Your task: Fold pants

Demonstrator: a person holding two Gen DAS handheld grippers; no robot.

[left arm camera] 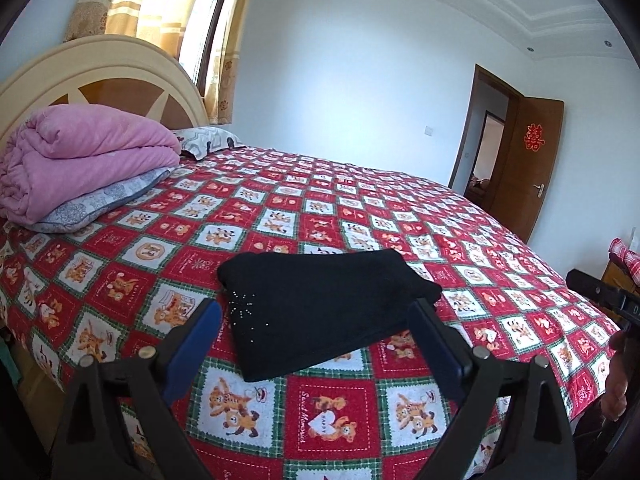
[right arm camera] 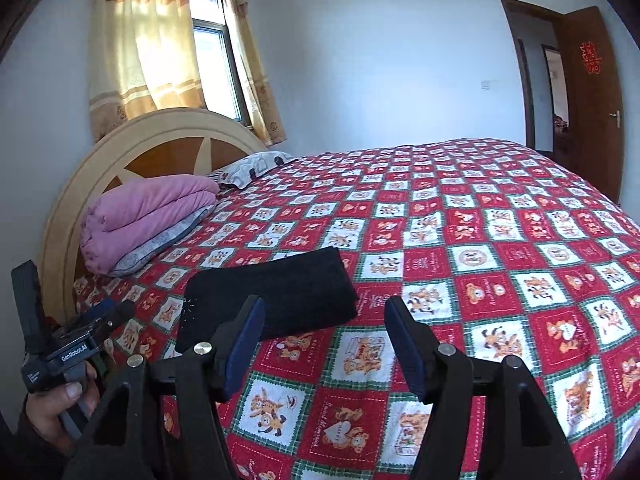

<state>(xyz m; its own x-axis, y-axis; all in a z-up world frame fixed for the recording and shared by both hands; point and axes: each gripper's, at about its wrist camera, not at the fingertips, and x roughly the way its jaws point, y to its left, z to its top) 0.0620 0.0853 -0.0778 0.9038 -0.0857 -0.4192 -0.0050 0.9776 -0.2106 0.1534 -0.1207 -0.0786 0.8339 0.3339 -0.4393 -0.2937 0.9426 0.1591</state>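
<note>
The near right corner of the folded black pants (left arm camera: 320, 312) is covered by the left gripper's right finger (left arm camera: 436, 344); the right wrist view hides their near edge behind a finger (right arm camera: 244, 344). The headboard (left arm camera: 100, 76) is cut by the frame edge and partly screened by the pink quilt (left arm camera: 76, 160). The quilt's underside pillow (right arm camera: 160, 244) shows only its edge. Writing on the bedspread (right arm camera: 480, 264) squares is too small to read. The room beyond the doorway (left arm camera: 484, 148) is indistinct.

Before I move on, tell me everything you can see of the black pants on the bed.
The black pants lie folded into a compact, roughly rectangular bundle, flat on the red patterned bedspread near the bed's near edge. The fabric looks soft, matte and knit-like, in stacked layers with thick, rounded fold edges. A small cluster of shiny studs sits near one corner. Nothing but the bedspread touches them: both hand-held grippers are open and clear of the cloth.
</note>
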